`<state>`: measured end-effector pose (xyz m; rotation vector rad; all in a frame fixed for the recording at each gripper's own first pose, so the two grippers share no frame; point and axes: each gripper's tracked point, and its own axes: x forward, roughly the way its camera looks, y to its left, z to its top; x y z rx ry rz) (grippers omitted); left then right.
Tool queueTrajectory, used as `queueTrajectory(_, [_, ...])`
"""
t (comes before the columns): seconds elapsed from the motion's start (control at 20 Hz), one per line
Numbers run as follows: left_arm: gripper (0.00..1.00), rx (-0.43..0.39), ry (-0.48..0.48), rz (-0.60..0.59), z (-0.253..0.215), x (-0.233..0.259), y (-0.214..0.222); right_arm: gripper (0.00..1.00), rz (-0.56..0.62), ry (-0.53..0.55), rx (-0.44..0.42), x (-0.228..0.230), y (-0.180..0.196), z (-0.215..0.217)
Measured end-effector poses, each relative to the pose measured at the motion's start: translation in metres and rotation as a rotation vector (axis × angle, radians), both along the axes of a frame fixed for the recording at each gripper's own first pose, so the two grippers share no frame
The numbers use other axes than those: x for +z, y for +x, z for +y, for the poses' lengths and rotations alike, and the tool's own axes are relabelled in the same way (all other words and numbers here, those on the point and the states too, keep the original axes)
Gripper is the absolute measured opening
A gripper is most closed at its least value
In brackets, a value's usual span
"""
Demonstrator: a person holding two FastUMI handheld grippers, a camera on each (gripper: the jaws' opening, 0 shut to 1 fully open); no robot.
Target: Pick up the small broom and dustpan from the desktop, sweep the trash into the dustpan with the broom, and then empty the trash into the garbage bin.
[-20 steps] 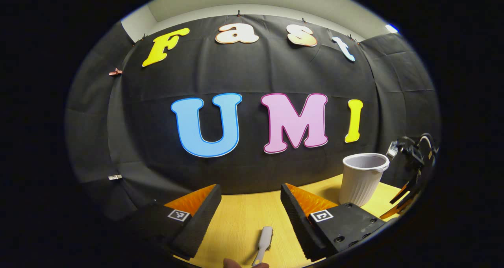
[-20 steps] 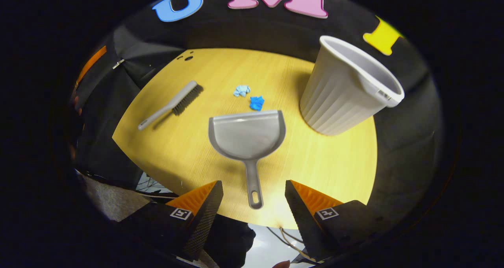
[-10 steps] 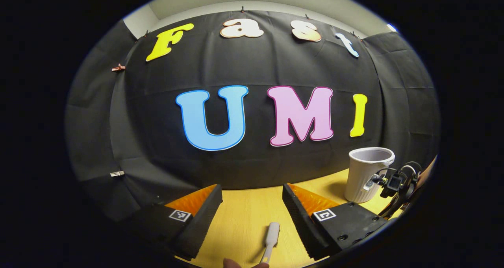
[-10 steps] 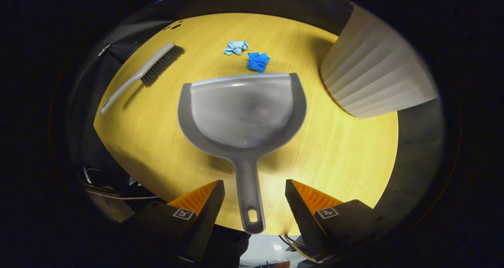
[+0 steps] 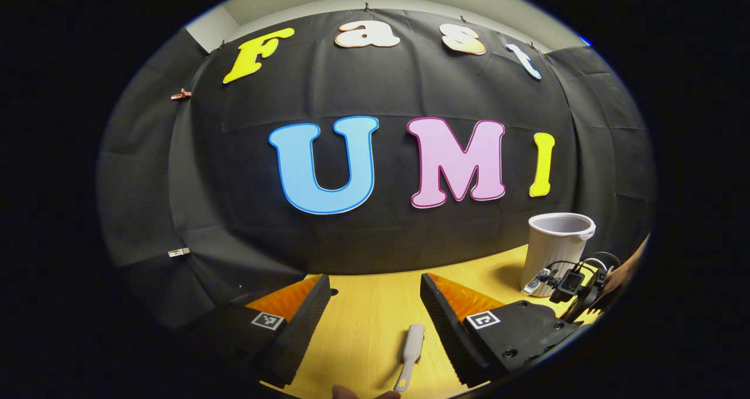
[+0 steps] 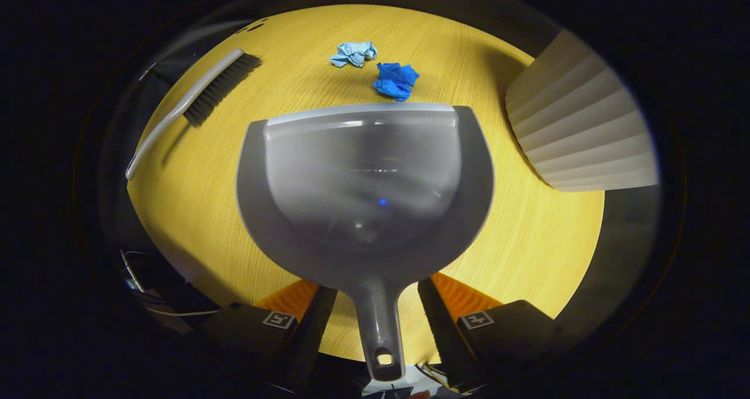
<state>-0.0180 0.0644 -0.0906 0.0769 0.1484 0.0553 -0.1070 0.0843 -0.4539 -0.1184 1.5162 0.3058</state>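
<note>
A grey dustpan (image 6: 363,182) lies flat on the yellow table, mouth toward two crumpled paper wads, one light blue (image 6: 353,54) and one dark blue (image 6: 396,81). My right gripper (image 6: 378,293) is low over the table edge and open. The pan's handle (image 6: 379,334) runs between its fingers, with a thin gap on each side. The grey broom (image 6: 193,103) lies on its side at the left. In the left gripper view, the broom (image 5: 410,355) lies below and between the fingers of my open left gripper (image 5: 373,282), apart from both.
A white ribbed garbage bin (image 6: 580,129) stands upright at the table's right, also seen as the bin (image 5: 556,246) far right. The right gripper and a hand (image 5: 580,282) show in front of it. The booth wall closes the far side of the table (image 5: 363,323).
The right gripper dropped toward the dustpan, so the handle now lies between its fingers, which stand slightly closer together. The left gripper drifted a little; the broom stayed put.
</note>
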Motion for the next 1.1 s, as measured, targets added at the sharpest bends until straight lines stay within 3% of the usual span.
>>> queueTrajectory(0.05, [0.97, 0.0, -0.002, 0.005, 0.0, -0.003, 0.001, 0.82, 0.0, -0.007, -0.001, -0.003, 0.002, -0.001])
queueTrajectory(0.2, [0.97, -0.001, -0.004, 0.017, 0.001, -0.009, 0.002, 0.45, 0.013, 0.0, 0.013, -0.005, 0.002, 0.0])
queueTrajectory(0.25, [0.97, -0.006, -0.008, 0.021, 0.0, -0.01, 0.003, 0.41, 0.005, -0.007, 0.03, -0.007, 0.003, -0.002])
queueTrajectory(0.3, [0.97, -0.013, -0.011, 0.03, -0.001, -0.014, 0.004, 0.44, 0.005, -0.008, 0.042, -0.007, 0.001, -0.004])
queueTrajectory(0.35, [0.97, -0.027, -0.016, 0.047, -0.003, -0.02, 0.005, 0.35, 0.004, -0.005, 0.05, -0.006, -0.001, -0.005])
queueTrajectory(0.7, [0.97, -0.164, -0.091, 0.342, -0.03, -0.1, 0.012, 0.35, -0.033, -0.01, 0.107, 0.009, -0.012, -0.022])
queueTrajectory(0.95, [0.97, -0.195, -0.147, 0.68, -0.042, -0.187, 0.012, 0.35, -0.047, 0.011, 0.111, 0.009, -0.012, -0.027])
queueTrajectory(1.1, [0.93, -0.214, -0.12, 0.878, -0.041, -0.229, -0.001, 0.35, -0.053, 0.027, 0.11, 0.009, -0.01, -0.027])
